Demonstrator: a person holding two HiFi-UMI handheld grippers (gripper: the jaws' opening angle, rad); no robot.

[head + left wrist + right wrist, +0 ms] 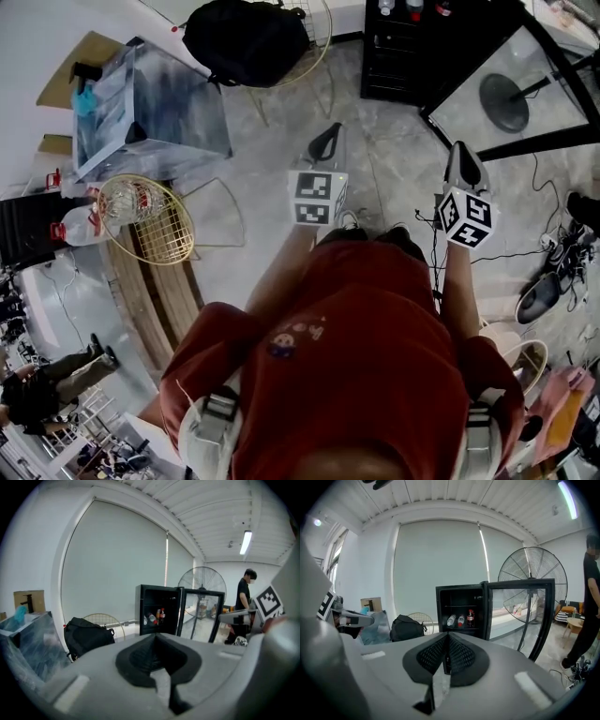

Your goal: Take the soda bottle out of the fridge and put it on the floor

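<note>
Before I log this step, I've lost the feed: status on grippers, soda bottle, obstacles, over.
Left hand-held gripper and right hand-held gripper shut, empty. Soda bottle upright on fridge shelf, door open. Backpack off left, not in the way.

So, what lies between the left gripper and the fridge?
Nothing: the head view shows only bare grey floor between the left gripper and the open fridge.

I see a glossy black fridge (461,590), clear glass door (520,616), matt black cloth bag (408,627) left of the fridge, smooth mottled grey floor (394,159).
</note>
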